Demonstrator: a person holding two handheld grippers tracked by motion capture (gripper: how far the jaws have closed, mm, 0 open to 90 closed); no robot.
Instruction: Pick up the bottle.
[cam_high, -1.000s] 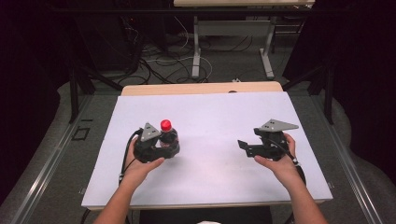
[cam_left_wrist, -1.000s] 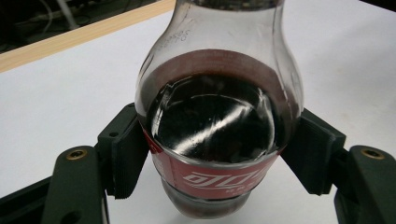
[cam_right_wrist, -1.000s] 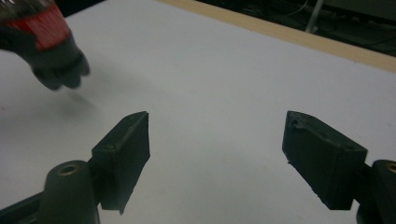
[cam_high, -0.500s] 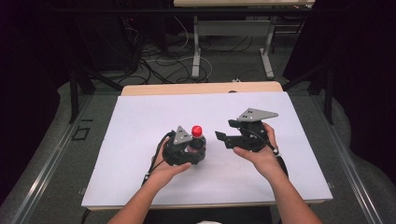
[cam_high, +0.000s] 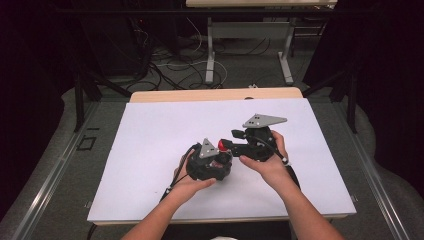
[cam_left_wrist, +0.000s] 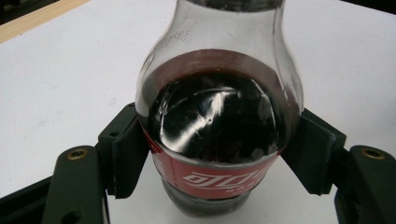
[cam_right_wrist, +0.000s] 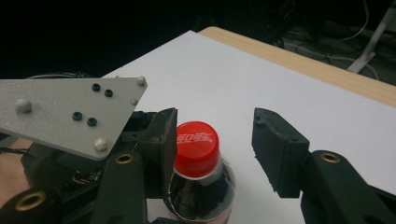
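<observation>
A small cola bottle (cam_left_wrist: 219, 116) with a red label stands on the white table, dark liquid filling its bulb. My left gripper (cam_left_wrist: 219, 161) is shut on it, both pads (cam_left_wrist: 127, 154) pressing the label band. In the high view the left gripper (cam_high: 215, 162) sits at the table's middle, with the red cap (cam_high: 221, 145) poking up beside it. My right gripper (cam_right_wrist: 215, 135) has its jaws either side of the red cap (cam_right_wrist: 197, 142). They have just been closing: one jaw is close beside the cap and the other stands clearly apart.
The white sheet (cam_high: 150, 140) covers the table, with a wooden edge (cam_high: 215, 95) at the back. The left gripper's grey plate (cam_right_wrist: 65, 112) looms beside the right jaws. Cables (cam_high: 175, 65) and table legs lie on the dark floor beyond.
Both hands have come together at the table's middle. The left gripper carried the bottle rightward, and the right gripper moved left until its jaws flank the cap.
</observation>
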